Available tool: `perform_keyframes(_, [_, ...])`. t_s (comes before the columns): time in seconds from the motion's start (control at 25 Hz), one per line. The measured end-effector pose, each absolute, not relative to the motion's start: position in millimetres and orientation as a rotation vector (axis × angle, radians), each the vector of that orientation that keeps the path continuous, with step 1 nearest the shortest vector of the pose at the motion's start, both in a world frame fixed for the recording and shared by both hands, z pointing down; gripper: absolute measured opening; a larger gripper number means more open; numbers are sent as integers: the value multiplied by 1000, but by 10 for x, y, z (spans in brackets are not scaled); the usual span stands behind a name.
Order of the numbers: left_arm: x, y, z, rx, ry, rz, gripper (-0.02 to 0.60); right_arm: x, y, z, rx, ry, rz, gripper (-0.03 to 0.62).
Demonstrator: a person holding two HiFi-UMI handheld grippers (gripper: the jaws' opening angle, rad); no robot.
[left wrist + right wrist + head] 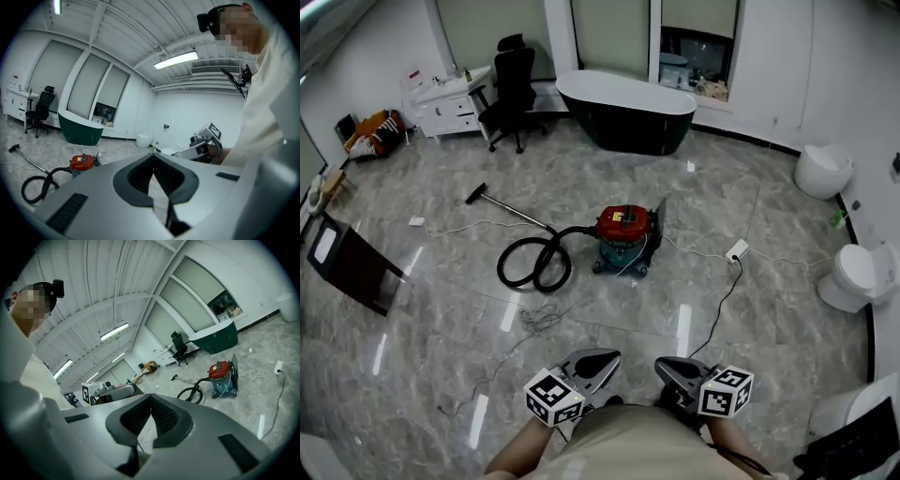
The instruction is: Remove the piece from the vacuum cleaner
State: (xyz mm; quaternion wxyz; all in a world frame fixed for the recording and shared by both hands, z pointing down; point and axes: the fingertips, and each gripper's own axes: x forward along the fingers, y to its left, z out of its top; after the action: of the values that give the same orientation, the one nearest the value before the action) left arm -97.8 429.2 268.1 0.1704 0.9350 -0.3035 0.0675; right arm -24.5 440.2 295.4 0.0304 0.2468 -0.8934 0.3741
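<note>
One vacuum cleaner (623,239), one bathtub (625,112), one office chair (514,89), two toilets (823,171) (855,277), two grippers (598,361) (675,367).

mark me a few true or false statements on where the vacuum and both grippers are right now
1. The vacuum cleaner stands on the floor, well away from both grippers. True.
2. The left gripper holds the hose. False: it is shut on nothing, and the hose lies coiled on the floor beside the vacuum cleaner.
3. The right gripper is shut and empty. True.
4. The bathtub is white on the outside. False: its outside is dark and only its inside is white.
5. In the head view the office chair stands right of the bathtub. False: it stands to the left of it.
</note>
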Motion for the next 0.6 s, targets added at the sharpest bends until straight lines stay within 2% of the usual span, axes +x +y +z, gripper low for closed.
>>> perform_keyframes(0.24, [-140, 4041, 2562, 2714, -763, 244, 3, 554, 4104, 2976, 880, -2784, 1316, 2])
perform_keyframes(0.6, [946, 3845, 2613, 2758, -714, 403, 3, 1540, 3902, 3115, 875, -2812, 1371, 2])
